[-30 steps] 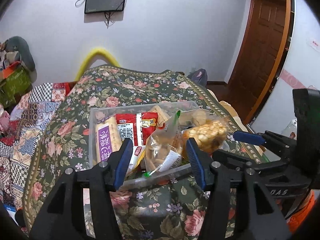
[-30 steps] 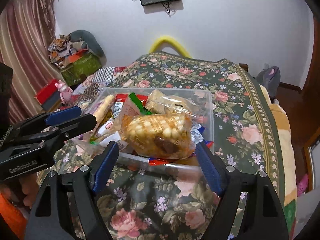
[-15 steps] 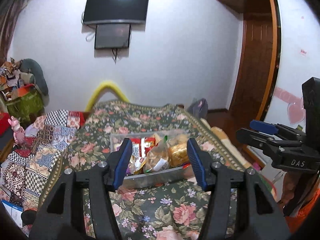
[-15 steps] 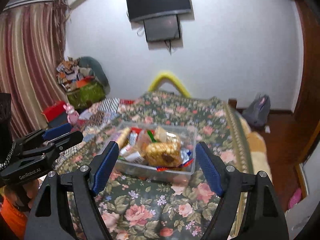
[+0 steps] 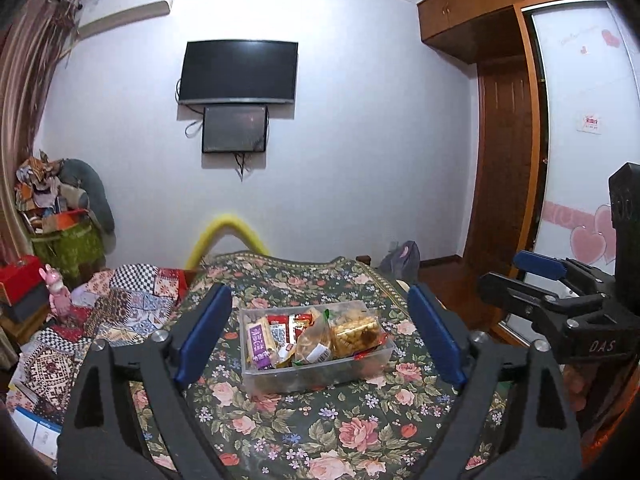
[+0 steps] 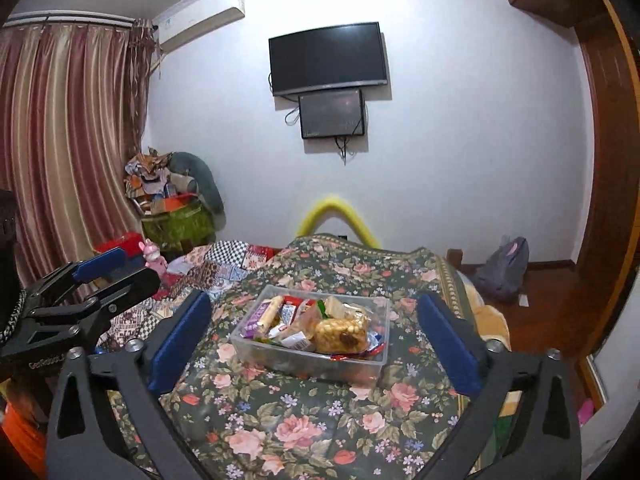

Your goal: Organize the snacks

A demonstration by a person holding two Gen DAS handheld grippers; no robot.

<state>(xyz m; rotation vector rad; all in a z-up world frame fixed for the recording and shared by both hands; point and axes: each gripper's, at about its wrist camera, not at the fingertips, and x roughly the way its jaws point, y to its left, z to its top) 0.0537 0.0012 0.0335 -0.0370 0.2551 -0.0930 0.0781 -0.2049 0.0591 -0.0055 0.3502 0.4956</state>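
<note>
A clear plastic box (image 5: 320,376) full of snack packets stands on the flowered bedspread (image 5: 320,432); it also shows in the right wrist view (image 6: 304,360). Among the snacks are a golden puffed-corn bag (image 5: 354,330), (image 6: 340,336) and a purple-labelled bar (image 5: 258,338). My left gripper (image 5: 318,338) is open and empty, held back from and above the box. My right gripper (image 6: 312,344) is open and empty, likewise held back. Each gripper shows at the edge of the other's view: the right one (image 5: 560,296), the left one (image 6: 80,292).
The bed carries a patchwork quilt (image 5: 100,320) at left. A TV (image 5: 238,72) hangs on the far wall. A cluttered pile (image 6: 172,196) sits by the curtain. A wooden door (image 5: 504,160) and a backpack (image 6: 504,264) are at right.
Both grippers have pulled back and up from the box, which now looks small and far. The puffed-corn bag rests in the box. Both jaws stay open.
</note>
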